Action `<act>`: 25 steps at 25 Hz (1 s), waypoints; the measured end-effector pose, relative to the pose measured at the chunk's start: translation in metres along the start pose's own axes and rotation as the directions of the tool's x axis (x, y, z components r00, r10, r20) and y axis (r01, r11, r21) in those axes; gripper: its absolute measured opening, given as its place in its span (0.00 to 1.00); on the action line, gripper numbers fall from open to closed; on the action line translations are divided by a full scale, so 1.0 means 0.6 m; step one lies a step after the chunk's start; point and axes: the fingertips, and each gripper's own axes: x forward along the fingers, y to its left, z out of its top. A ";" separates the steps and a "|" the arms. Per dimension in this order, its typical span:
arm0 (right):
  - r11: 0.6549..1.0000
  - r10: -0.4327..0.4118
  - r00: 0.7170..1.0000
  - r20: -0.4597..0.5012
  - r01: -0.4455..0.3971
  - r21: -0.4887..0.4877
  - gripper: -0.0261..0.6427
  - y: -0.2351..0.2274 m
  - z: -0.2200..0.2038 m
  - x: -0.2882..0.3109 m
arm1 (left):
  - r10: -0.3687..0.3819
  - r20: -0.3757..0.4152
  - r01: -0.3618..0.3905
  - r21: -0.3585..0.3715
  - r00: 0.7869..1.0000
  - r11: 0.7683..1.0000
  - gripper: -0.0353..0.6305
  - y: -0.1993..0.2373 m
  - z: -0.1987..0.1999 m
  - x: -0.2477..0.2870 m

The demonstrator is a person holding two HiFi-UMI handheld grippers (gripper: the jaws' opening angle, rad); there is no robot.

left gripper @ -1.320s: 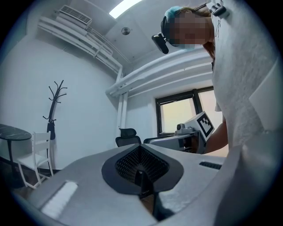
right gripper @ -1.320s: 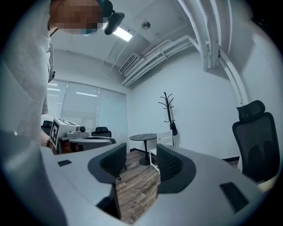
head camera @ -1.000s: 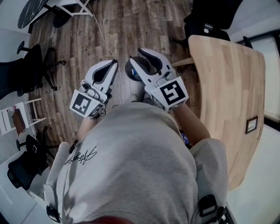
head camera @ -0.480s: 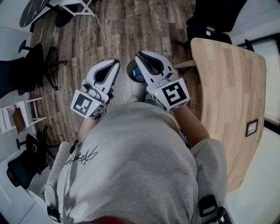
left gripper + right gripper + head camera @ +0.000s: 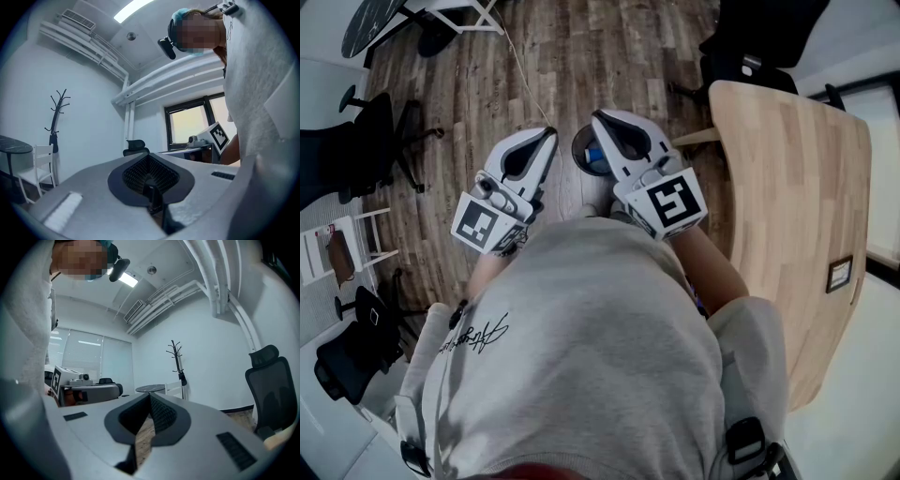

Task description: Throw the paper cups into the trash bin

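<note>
- The left gripper [image 5: 546, 139] has its jaws pressed together, with nothing between them.
- The right gripper [image 5: 600, 120] has just been closing its jaws; now they meet, empty.
- The trash bin [image 5: 580, 150] stands below, between both grippers; something blue [image 5: 594, 156] lies inside it.

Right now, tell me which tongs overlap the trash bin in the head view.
The right tongs: their tip covers the trash bin's rim, while the left tongs lie clear beside it.

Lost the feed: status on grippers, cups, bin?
Left gripper shut, empty. Right gripper just closed, empty. No paper cup in view; trash bin below the grippers, contents unclear. Nothing in the way.
</note>
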 end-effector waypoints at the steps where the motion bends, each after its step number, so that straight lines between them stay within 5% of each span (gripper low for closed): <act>1: 1.000 -0.004 1.000 -0.002 0.004 0.001 0.05 -0.001 0.000 0.000 | 0.000 -0.001 0.000 0.001 1.000 1.000 0.06 0.000 0.000 0.000; 25: 0.999 0.024 1.000 0.020 -0.025 0.020 0.05 0.013 0.000 -0.007 | 0.012 -0.006 -0.012 0.001 1.000 1.000 0.06 -0.006 -0.001 -0.004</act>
